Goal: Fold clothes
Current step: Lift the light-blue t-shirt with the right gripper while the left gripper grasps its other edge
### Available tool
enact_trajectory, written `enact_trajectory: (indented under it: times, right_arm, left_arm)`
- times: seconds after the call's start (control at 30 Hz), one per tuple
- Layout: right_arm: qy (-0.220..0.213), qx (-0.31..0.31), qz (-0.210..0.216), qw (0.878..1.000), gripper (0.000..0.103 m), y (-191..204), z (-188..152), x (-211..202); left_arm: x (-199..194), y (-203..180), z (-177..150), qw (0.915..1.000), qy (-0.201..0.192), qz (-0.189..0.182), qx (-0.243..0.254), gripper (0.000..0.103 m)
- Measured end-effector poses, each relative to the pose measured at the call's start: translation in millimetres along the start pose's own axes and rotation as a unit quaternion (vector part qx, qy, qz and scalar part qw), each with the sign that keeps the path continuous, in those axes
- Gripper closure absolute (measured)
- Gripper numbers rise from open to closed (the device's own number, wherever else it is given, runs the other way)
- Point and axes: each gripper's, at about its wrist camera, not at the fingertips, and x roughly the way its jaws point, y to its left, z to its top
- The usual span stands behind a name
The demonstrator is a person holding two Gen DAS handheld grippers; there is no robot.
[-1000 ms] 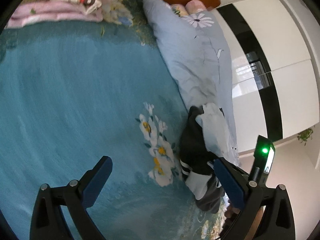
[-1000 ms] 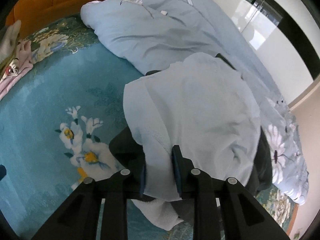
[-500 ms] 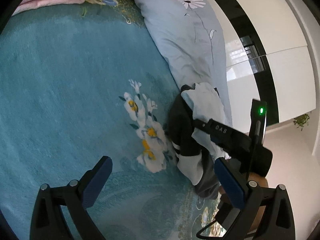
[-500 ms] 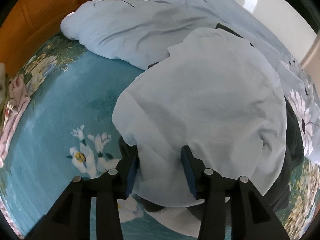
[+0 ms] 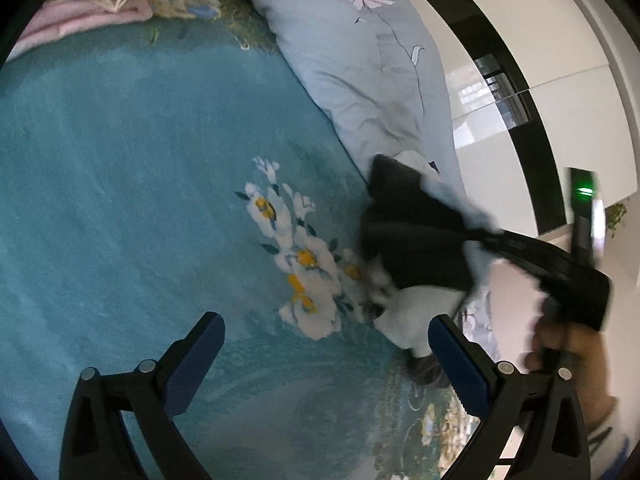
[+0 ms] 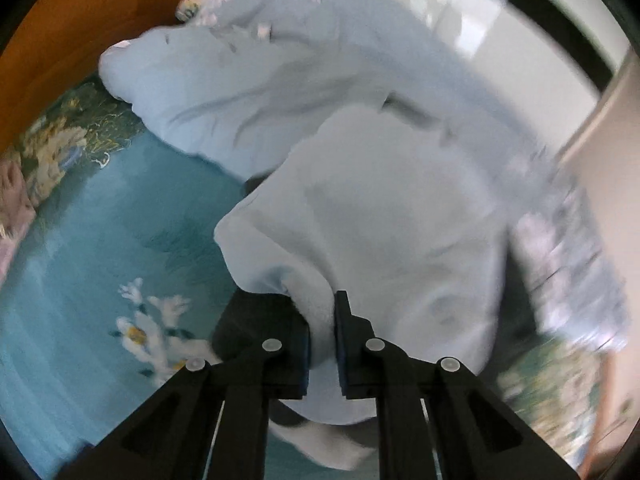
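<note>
Garment (image 5: 412,236) on blanket (image 5: 120,184), duvet (image 5: 372,80) just behind it, folded clothes (image 5: 84,16) at the far left edge

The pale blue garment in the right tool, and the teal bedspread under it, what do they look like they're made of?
Pale blue garment: soft matte knit, likely cotton jersey or fleece; it drapes in rounded folds with a fuzzy underside at the right tool.
Teal bedspread: plush, short-pile fabric, seemingly velvety; streaky sheen and a white flower pattern whose making is unclear.
</note>
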Motion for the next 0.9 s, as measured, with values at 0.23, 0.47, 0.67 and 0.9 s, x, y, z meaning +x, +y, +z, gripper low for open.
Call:
enact_trajectory:
  times: [0.23, 0.47, 0.67, 0.9]
  right_arm:
    - [-0.049, 0.044, -0.039, 0.997, 0.097, -78.9, -16.0, -74.5]
    - [-0.135, 0.048, -0.066, 0.988, 0.098, -120.2, -33.9, -166.8]
    - [-0.264, 0.006, -0.079, 0.961, 0.098, -141.2, -54.9, -291.8]
    - [-0.344, -0.016, -0.075, 0.936, 0.098, -152.9, -105.8, -389.1]
  left_arm:
    - [-22.4, -10.4, -22.8, 1.0000, -0.004, -0.008, 0.001, 0.000]
    - [-50.0, -32.3, -51.4, 0.9996, -0.005, -0.017, 0.022, 0.000]
    - [-68.2, -68.5, -86.2, 0.9966, 0.046, -0.038, 0.058, 0.000]
    - [-94.0, -97.9, -115.4, 0.9860, 0.087, -0.142, -0.003, 0.000]
